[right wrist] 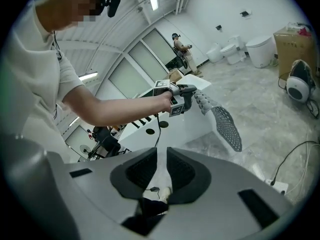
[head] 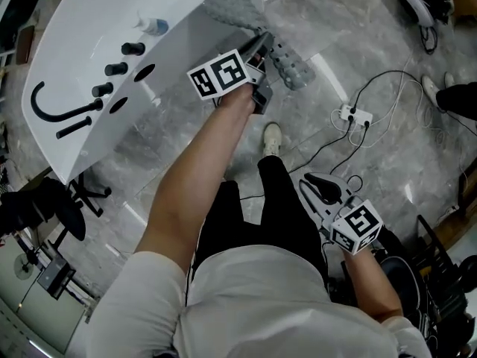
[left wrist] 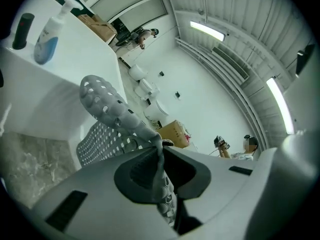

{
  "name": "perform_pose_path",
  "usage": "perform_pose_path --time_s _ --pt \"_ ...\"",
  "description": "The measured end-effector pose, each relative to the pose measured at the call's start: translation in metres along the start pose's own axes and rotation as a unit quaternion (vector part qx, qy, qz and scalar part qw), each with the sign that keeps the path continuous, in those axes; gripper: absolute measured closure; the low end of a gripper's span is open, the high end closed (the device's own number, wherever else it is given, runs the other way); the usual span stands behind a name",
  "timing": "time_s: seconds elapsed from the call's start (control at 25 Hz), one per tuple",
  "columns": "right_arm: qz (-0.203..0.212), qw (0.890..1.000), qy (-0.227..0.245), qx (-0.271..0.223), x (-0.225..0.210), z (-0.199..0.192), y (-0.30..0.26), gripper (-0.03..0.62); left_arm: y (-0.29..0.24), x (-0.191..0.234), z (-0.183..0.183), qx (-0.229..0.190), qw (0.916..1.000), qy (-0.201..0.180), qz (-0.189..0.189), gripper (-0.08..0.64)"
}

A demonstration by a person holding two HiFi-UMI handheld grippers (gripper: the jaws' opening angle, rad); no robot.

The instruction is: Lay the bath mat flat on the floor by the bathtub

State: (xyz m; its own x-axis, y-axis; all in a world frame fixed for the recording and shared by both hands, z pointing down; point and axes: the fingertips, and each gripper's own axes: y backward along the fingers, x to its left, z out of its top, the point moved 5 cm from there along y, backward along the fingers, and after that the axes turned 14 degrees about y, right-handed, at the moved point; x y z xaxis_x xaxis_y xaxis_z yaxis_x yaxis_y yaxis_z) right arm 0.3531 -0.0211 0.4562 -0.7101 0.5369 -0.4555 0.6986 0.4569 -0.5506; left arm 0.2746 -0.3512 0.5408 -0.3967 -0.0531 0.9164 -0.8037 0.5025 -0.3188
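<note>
The grey perforated bath mat [head: 287,64] hangs folded in the air beside the white bathtub [head: 82,21], above the marble floor. My left gripper [head: 262,47] is shut on the mat's edge. In the left gripper view the mat [left wrist: 115,114] is pinched between the jaws of the left gripper [left wrist: 161,160] and droops past them. My right gripper [head: 322,190] stays low at the right by the person's leg, jaws together with nothing held. The right gripper view shows the right gripper [right wrist: 160,176], and farther off the left gripper [right wrist: 192,91] with the mat [right wrist: 227,126] dangling from it.
A soap bottle [head: 153,26] and a black faucet [head: 56,110] sit on the tub rim. A power strip [head: 354,114] with cables lies on the floor at the right. The person's shoe [head: 273,136] stands below the mat. Toilets [left wrist: 150,91] and a cardboard box [left wrist: 175,131] stand beyond.
</note>
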Motion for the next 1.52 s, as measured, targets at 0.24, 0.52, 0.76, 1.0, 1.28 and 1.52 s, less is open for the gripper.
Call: perform_pose_path --time_s 0.24,0.52,0.76,1.0,1.28,1.52 --pt "0.024 0.999 0.005 0.022 -0.008 0.006 -0.036 0.524 0.006 0.101 0.015 0.008 0.9982 -0.001 0.06 0.514" --pt "0.036 0.998 -0.004 0.06 -0.016 -0.017 -0.061 0.528 0.062 0.215 0.004 0.011 0.9892 -0.002 0.146 0.515" --pt "0.055 0.995 0.013 0.086 -0.011 -0.025 -0.093 0.528 0.127 0.284 -0.003 0.007 0.9791 0.007 0.203 0.515" --pt "0.076 0.992 0.022 0.095 0.005 -0.023 -0.129 0.529 0.172 0.346 -0.003 0.018 0.964 0.007 0.265 0.515" --pt "0.1 0.987 0.027 0.126 0.023 -0.038 -0.158 0.529 0.22 0.408 0.006 0.036 0.9471 0.011 0.319 0.515" --pt "0.104 0.984 0.032 0.141 0.028 -0.051 -0.178 0.529 0.25 0.448 -0.004 0.053 0.938 -0.001 0.343 0.515"
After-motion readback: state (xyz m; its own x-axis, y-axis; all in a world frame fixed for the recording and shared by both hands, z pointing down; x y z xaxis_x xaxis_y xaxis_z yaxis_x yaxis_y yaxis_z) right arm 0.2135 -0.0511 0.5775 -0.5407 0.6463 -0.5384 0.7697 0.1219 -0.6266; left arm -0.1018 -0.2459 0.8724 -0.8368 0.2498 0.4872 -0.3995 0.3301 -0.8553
